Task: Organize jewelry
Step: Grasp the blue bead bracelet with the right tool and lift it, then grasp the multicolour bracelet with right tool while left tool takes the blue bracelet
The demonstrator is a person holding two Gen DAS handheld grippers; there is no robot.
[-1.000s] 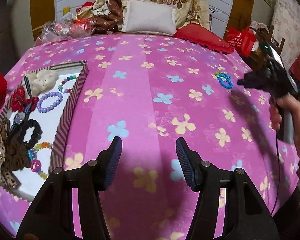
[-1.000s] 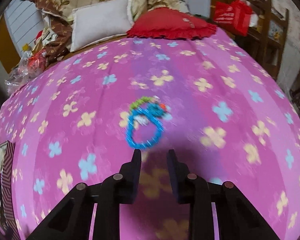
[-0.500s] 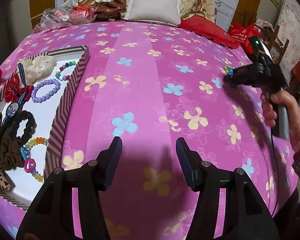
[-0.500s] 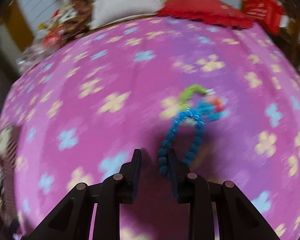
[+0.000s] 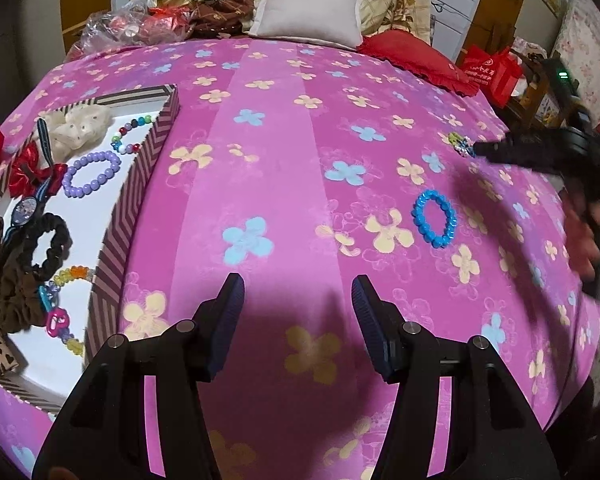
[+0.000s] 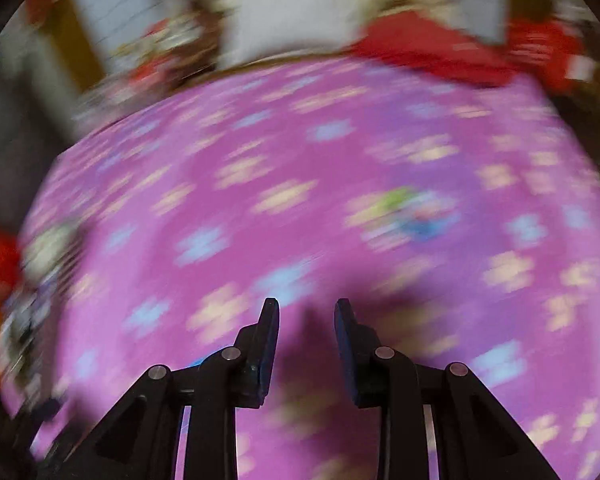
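Note:
A blue bead bracelet [image 5: 435, 218] lies flat on the pink flowered bedspread [image 5: 284, 152], right of centre in the left wrist view. Beyond it sits a small green and blue beaded piece [image 5: 458, 142], blurred in the right wrist view [image 6: 412, 212]. My right gripper [image 5: 478, 147], held by a hand [image 5: 588, 240], points at that piece from the right. Its jaws [image 6: 306, 308] stand a narrow gap apart with nothing between them. My left gripper [image 5: 298, 284] is open and empty over the near cloth. The striped box [image 5: 140, 184] at left holds a purple bracelet [image 5: 92, 174], hair ties and several other pieces.
A white pillow [image 5: 308, 12] and a red cushion [image 5: 412, 56] lie at the far edge of the bed. A crinkled plastic bag [image 5: 120, 28] sits at the back left, a red bag [image 5: 492, 72] beyond the right edge. The right wrist view is heavily blurred.
The blue bracelet has come away from the green piece and now lies nearer, toward the middle. The right gripper's view has swung left and blurred. The left gripper has stayed open.

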